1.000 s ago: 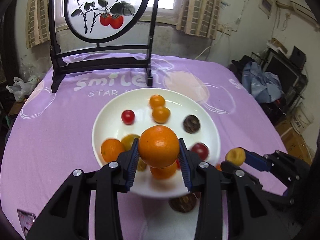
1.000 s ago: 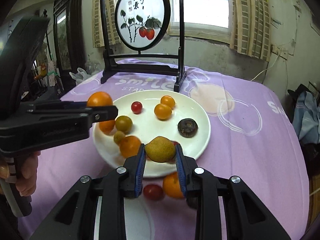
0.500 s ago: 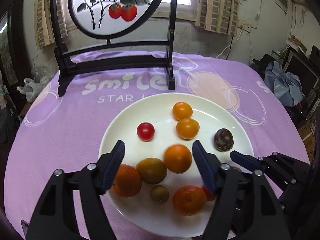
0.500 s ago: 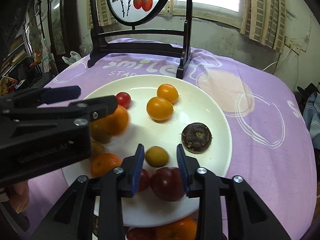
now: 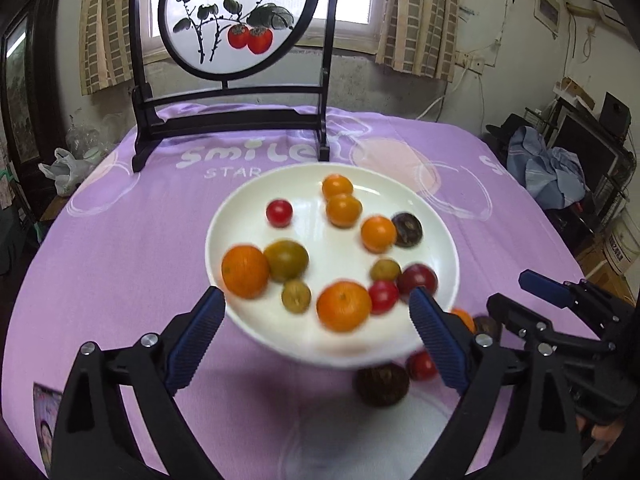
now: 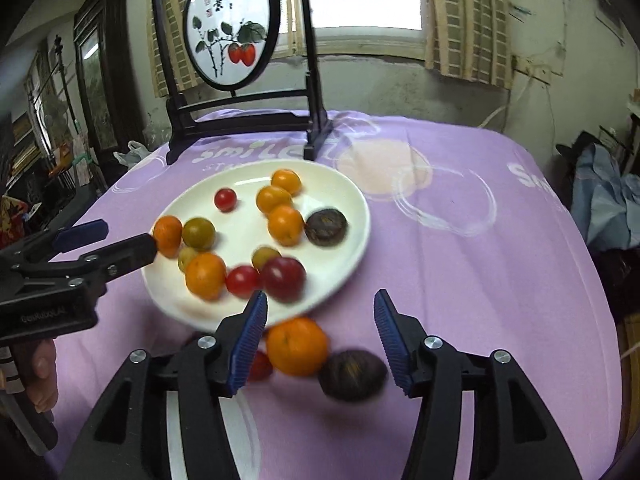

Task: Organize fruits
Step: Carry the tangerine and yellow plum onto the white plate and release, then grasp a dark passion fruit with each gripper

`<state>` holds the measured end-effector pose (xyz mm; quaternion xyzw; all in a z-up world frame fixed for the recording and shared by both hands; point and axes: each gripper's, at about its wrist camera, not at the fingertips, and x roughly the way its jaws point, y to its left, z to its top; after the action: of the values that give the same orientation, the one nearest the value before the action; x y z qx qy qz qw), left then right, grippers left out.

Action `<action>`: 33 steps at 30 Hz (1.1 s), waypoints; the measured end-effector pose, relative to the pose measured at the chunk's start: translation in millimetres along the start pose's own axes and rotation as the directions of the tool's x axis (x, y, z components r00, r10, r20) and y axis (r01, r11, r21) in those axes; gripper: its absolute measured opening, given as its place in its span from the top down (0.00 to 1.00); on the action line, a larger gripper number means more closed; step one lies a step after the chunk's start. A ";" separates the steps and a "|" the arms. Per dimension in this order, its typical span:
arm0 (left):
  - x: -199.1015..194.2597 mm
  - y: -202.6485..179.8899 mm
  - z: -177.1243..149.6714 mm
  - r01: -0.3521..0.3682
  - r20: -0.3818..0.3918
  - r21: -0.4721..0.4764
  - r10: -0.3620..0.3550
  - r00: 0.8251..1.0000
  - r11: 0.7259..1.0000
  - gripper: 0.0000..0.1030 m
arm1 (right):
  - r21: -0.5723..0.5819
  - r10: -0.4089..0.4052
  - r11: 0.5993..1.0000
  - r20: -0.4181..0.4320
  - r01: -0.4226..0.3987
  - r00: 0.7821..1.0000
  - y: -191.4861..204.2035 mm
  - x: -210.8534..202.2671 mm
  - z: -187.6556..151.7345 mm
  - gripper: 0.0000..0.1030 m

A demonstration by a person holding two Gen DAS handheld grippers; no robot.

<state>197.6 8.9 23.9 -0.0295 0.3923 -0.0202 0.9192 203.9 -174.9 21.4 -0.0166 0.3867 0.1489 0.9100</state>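
Observation:
A white plate (image 5: 256, 196) on the purple tablecloth holds several fruits: oranges, red tomatoes, green-yellow fruits and a dark passion fruit (image 5: 407, 229). It also shows in the right wrist view (image 6: 352, 196). My left gripper (image 5: 316, 328) is open and empty at the plate's near rim. My right gripper (image 6: 320, 336) is open and empty above three fruits on the cloth: an orange (image 6: 297, 345), a dark passion fruit (image 6: 353, 375) and a red tomato (image 6: 260, 366), all in front of the plate.
A black wooden stand with a round painted screen (image 5: 236, 20) stands at the table's far side. A plastic bag (image 5: 66, 168) lies off the left edge. Clothes and boxes (image 5: 552, 172) sit to the right. A photo card (image 5: 44, 420) lies near left.
Both grippers opened and let go of their fruit: the orange and the yellow-green fruit now lie on the plate. Both grippers have pulled back toward the near edge.

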 end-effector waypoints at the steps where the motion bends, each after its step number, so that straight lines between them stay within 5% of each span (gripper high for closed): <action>1: -3.3 -0.7 -6.0 0.006 -0.005 -0.001 -0.006 1.000 1.000 0.11 | 0.008 -0.004 1.000 -0.010 0.004 1.000 -3.5 -2.9 -7.3 0.45; 12: -4.5 -10.3 -63.7 0.023 -0.082 0.007 -0.023 0.996 1.000 0.11 | 0.014 -0.069 0.997 -0.122 0.072 0.990 -10.8 1.9 -67.9 0.44; 33: 27.9 -5.9 -77.2 0.092 -0.168 0.003 -0.091 0.982 0.996 0.11 | -0.036 -0.097 0.995 -0.155 0.092 0.983 -3.1 47.5 -45.9 0.50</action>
<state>161.0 -1.6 -49.1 -0.0410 0.4661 -0.0668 0.8812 203.9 -172.2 -44.7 -0.0598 0.4535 0.1094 0.8825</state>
